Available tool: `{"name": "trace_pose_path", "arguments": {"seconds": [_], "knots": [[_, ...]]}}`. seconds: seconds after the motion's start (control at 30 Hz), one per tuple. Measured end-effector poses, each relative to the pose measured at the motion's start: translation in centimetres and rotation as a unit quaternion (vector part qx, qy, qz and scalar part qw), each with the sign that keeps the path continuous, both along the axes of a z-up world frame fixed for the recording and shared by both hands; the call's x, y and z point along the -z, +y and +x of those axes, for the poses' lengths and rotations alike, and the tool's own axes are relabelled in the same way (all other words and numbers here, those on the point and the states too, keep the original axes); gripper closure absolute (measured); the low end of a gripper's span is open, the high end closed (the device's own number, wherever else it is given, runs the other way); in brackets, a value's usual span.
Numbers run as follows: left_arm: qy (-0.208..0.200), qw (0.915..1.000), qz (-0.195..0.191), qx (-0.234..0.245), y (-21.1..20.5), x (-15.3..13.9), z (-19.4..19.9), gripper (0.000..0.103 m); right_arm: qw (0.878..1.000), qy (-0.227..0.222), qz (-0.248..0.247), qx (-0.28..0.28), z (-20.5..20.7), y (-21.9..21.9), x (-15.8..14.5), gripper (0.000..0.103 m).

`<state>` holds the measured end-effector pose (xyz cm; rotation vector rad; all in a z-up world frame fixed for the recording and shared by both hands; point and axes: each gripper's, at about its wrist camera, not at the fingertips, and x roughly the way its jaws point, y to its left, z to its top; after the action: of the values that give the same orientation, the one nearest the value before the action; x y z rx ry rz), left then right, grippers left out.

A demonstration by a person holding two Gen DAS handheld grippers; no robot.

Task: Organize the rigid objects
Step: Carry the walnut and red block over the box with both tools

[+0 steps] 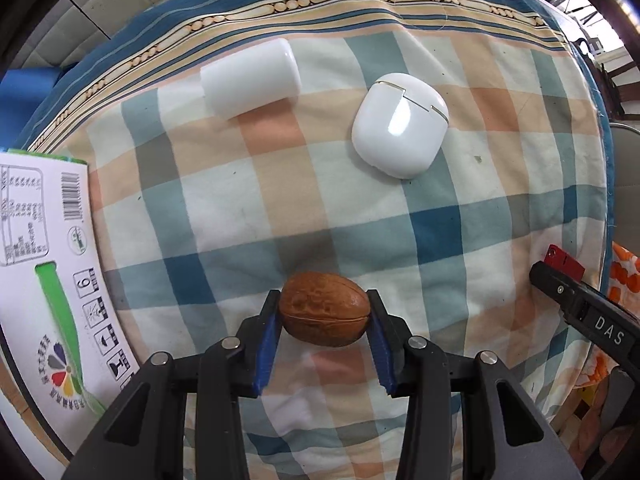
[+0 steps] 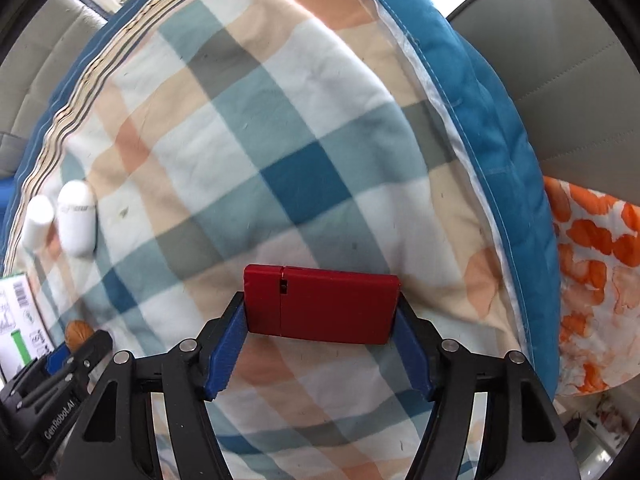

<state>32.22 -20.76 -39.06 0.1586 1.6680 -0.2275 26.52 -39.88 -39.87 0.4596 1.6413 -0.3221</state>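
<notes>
In the left wrist view my left gripper (image 1: 324, 300) is shut on a brown walnut (image 1: 324, 314), held just above the checked cloth (image 1: 280, 200). A white cylinder (image 1: 250, 78) and a white earbud case (image 1: 400, 124) lie on the cloth farther away. In the right wrist view my right gripper (image 2: 321, 304) holds a flat red box (image 2: 322, 304) lengthwise, with a blue pad touching each short end. The same red box (image 1: 564, 260) shows at the right edge of the left wrist view. The walnut (image 2: 78, 332) appears low on the left in the right wrist view.
A printed cardboard box (image 1: 40, 280) sits at the cloth's left side. The cloth's blue border (image 2: 500, 140) falls away on the right, beside an orange-patterned fabric (image 2: 592, 280) and a grey cushion (image 2: 560, 60). Open cloth lies between the two white items and the grippers.
</notes>
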Motion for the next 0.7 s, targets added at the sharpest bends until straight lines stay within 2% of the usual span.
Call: {"name": "trace_pose_path", "arguments": {"seconds": [0.2, 0.4, 0.5, 0.7], "knots": [[-0.02, 0.9995, -0.022, 0.003, 1.4, -2.7, -1.8, 0.065, 0.999, -0.023, 0.018, -0.029, -2.0, 2.8, -2.8, 0.032], [-0.049, 0.997, -0.06, -0.006, 3.9, -7.9, -3.3, 0.065, 0.995, -0.062, 0.029, -0.071, -4.5, 7.7, -7.8, 0.032], [-0.077, 0.9941, -0.075, -0.013, 6.6, -11.5, -3.6, 0.065, 0.992, -0.087, 0.038, -0.088, -4.4, 9.5, -10.6, 0.032], [-0.112, 0.9894, -0.082, -0.045, 14.5, -15.5, -2.7, 0.065, 0.98, -0.133, 0.057, -0.138, -2.3, 14.7, -16.7, 0.032]]}}
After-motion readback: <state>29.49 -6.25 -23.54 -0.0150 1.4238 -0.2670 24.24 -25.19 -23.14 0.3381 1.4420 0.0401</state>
